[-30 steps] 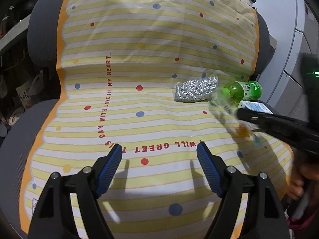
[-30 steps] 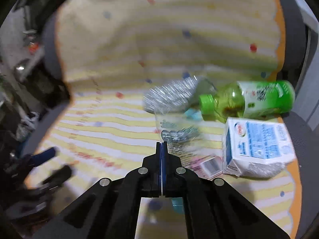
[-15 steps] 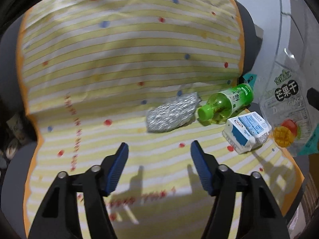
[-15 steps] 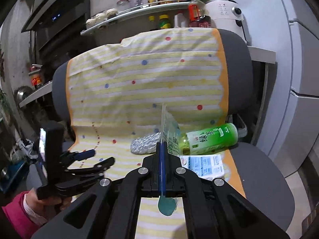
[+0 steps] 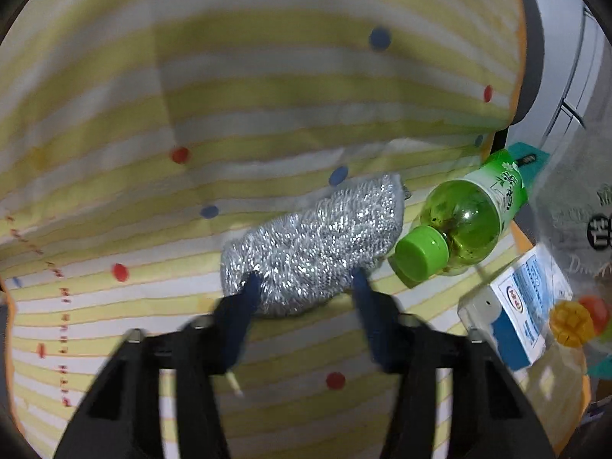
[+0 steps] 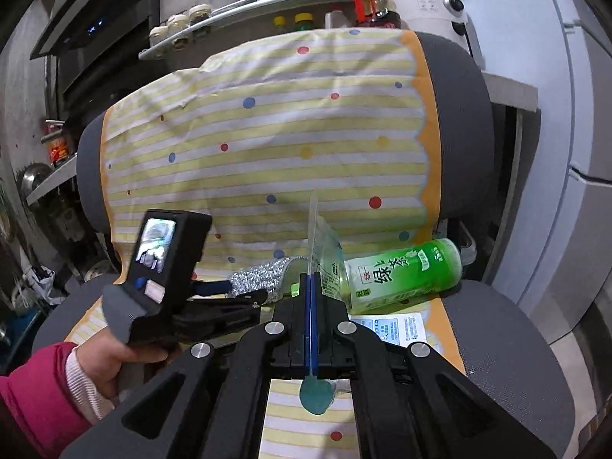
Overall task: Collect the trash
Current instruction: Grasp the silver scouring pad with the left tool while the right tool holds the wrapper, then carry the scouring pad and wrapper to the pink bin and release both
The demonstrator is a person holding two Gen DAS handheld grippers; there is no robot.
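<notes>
A silver crinkled scouring pad (image 5: 313, 237) lies on the striped cloth over the chair seat. My left gripper (image 5: 306, 285) is open, with one blue fingertip at each lower edge of the pad. A green bottle (image 5: 466, 214) lies on its side just right of the pad. A blue and white milk carton (image 5: 512, 306) lies in front of the bottle. My right gripper (image 6: 310, 279) is shut on a clear mango snack bag (image 6: 319, 244), held up edge-on above the seat. That bag (image 5: 573, 267) also hangs at the right edge of the left wrist view.
The grey office chair (image 6: 478, 145) wears the yellow striped cloth (image 6: 267, 145) over seat and back. A hand in a pink sleeve (image 6: 42, 394) holds the left gripper's body. Behind the chair, a shelf (image 6: 267, 4) carries jars and bottles. White cabinets (image 6: 573, 153) stand at the right.
My left gripper has moved forward and down until its fingers straddle the silver pad. My right gripper has lifted the snack bag off the seat and holds it up.
</notes>
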